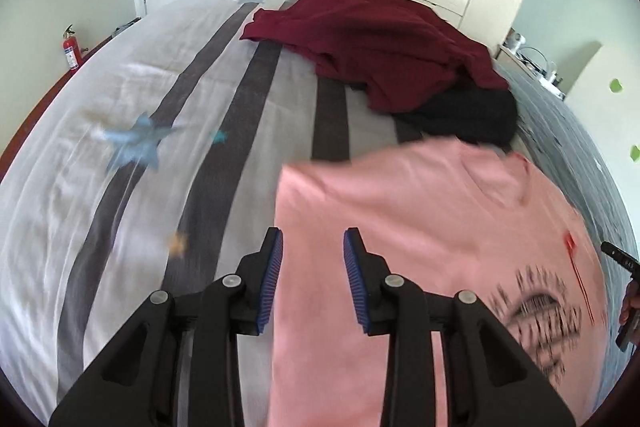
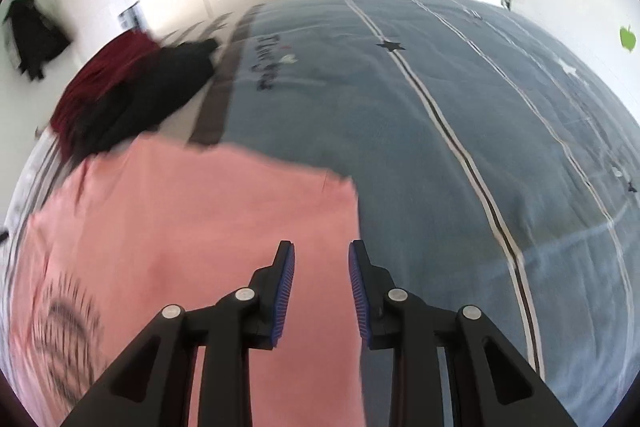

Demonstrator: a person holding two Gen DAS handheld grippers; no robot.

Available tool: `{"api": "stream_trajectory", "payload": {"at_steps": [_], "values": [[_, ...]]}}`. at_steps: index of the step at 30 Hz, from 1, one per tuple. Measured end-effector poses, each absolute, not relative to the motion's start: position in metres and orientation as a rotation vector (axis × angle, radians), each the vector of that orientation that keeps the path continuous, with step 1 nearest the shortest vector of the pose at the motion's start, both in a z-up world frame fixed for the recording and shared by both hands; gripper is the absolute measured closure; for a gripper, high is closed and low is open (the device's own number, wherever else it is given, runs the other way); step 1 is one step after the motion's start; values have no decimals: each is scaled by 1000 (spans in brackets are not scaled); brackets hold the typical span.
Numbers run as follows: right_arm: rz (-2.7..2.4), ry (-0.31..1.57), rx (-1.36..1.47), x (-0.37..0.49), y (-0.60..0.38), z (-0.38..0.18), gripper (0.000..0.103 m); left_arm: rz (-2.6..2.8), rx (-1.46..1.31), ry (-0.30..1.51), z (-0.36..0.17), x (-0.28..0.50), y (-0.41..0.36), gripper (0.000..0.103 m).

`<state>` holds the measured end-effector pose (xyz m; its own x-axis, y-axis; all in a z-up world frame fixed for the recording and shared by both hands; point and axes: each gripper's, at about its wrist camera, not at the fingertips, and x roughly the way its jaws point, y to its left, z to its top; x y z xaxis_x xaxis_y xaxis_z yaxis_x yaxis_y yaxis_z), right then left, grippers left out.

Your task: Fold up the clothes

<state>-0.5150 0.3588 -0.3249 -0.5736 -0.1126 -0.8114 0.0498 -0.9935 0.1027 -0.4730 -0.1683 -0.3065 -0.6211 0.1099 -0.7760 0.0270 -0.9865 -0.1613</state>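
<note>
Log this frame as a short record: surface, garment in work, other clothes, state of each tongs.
surface: bed, striped cover with stars
garment: pink shirt, spread flat, black print showing
other clothes: maroon garment on black garment, heaped behind the shirt
left tongs: open, over shirt's left edge, gripping nothing
right tongs: open, over shirt's right edge, gripping nothing
image: motion blur

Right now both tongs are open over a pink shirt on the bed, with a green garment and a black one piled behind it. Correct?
Not quite: the garment piled with the black one is dark red, not green, as the left wrist view shows. The rest holds: left tongs and right tongs are open over the pink shirt on the bed.
</note>
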Motion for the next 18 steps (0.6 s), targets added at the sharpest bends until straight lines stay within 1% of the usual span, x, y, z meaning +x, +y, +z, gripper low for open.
{"api": "stream_trajectory", "payload": {"at_steps": [1,3,6,8,11,14,18], "values": [[-2694,-86,1402,-498,359,-325,64,2768,-1352,-239,-306,-459,-167,72],[-2661,-55,1421,-462,360,-328,64,2749,-1367,-225,-307,-431,-165,70],[-2623,12,1466,-406,362,-336,64,2714,-1414,-127,-311,-382,-156,70],[-2600,43,1514,-378,369,-345,64,2705,-1448,-99,-316,-359,-156,69],[-2608,1,1566,-344,385,-354,64,2716,-1484,-96,-322,-333,-161,69],[-2619,-40,1582,-328,399,-359,63,2736,-1505,-111,-327,-312,-166,68],[-2620,-49,1577,-306,408,-359,63,2779,-1499,-103,-330,-289,-166,67]]}}
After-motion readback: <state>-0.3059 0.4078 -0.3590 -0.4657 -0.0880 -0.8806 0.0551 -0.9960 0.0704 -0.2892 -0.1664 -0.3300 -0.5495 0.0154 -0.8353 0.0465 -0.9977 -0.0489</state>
